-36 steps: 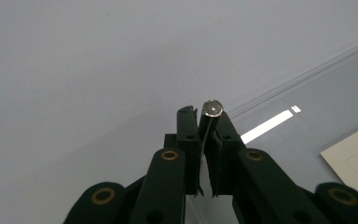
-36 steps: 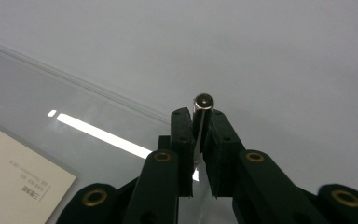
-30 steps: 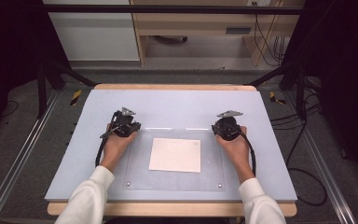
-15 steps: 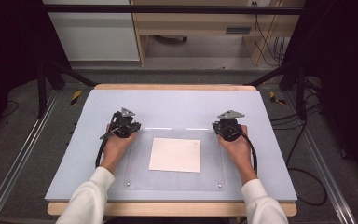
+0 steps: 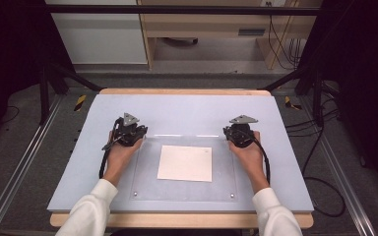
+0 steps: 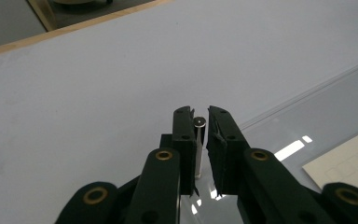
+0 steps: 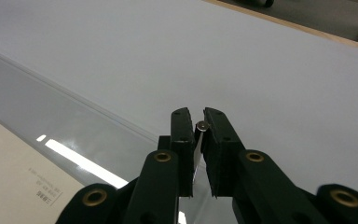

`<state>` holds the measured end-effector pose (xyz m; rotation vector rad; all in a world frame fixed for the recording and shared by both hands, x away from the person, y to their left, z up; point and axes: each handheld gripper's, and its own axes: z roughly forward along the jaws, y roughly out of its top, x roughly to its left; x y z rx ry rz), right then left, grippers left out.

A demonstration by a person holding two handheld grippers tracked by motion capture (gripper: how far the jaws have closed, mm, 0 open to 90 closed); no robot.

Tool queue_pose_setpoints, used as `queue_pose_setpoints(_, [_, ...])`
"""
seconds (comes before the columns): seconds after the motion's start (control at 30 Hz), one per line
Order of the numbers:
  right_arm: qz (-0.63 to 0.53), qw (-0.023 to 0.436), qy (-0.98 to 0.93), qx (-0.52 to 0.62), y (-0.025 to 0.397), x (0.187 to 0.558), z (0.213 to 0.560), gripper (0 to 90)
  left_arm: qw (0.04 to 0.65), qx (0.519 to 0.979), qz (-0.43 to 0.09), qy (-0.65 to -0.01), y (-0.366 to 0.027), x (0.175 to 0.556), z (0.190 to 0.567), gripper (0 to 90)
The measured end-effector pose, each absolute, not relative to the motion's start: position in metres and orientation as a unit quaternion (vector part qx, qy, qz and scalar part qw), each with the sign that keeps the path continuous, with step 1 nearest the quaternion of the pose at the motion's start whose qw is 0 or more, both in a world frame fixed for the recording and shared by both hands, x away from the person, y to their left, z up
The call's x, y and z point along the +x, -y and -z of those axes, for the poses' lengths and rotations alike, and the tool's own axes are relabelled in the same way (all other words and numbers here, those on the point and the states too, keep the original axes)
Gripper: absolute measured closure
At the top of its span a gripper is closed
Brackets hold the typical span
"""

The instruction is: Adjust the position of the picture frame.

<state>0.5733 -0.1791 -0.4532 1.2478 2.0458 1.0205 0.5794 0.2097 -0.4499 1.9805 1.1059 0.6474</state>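
I am holding my left gripper (image 5: pixel 128 132) at the far left corner of the clear acrylic sheet (image 5: pixel 147 187) that is lying on the pale blue table top (image 5: pixel 187 110), and my right gripper (image 5: pixel 240 133) at its far right corner. My hands are resting on the sheet's side edges, well apart from each other, with my white sleeves (image 5: pixel 89 209) coming in from the near edge.

In the left gripper view, my jaws are standing nearly closed around a small upright metal pin (image 6: pixel 199 140); the left jaw is touching it, while a thin gap is showing beside the right jaw. The pin is rising from the sheet's corner, its round flat top sitting just below the jaw tips.

In the right gripper view, my jaws are likewise pinching in on a second metal pin (image 7: pixel 202 126), whose round top is showing between the tips; I cannot tell whether both jaws are pressing on it.

A white sheet of paper (image 5: pixel 185 162) is lying under the acrylic, midway between my two hands, touched by neither gripper. In the right gripper view its corner (image 7: pixel 14 182) is carrying small printed text that is too fine to read.
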Motion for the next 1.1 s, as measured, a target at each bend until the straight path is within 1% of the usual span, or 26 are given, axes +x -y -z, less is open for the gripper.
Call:
queue_pose_setpoints(0.07, [-0.377, 0.265, -0.758, 0.462, 0.179, 0.574, 0.452, 83.4, 0.386, 0.773, -0.250, -0.437, -0.210, 0.580, 0.450, 83.3])
queue_pose_setpoints(0.4, [-0.371, 0.260, -0.760, 0.466, 0.178, 0.577, 0.449, 85.4, 0.385, 0.769, -0.248, -0.446, -0.209, 0.579, 0.450, 84.4])
queue_pose_setpoints(0.57, [-0.356, 0.249, -0.765, 0.474, 0.176, 0.580, 0.445, 85.6, 0.372, 0.775, -0.237, -0.452, -0.208, 0.583, 0.446, 84.7])
queue_pose_setpoints(1.0, [-0.324, 0.198, -0.779, 0.500, 0.177, 0.599, 0.435, 85.8, 0.340, 0.793, -0.197, -0.465, -0.208, 0.595, 0.437, 84.9])
queue_pose_setpoints(1.1, [-0.318, 0.180, -0.780, 0.508, 0.177, 0.604, 0.433, 85.7, 0.331, 0.798, -0.185, -0.468, -0.207, 0.600, 0.434, 84.9])
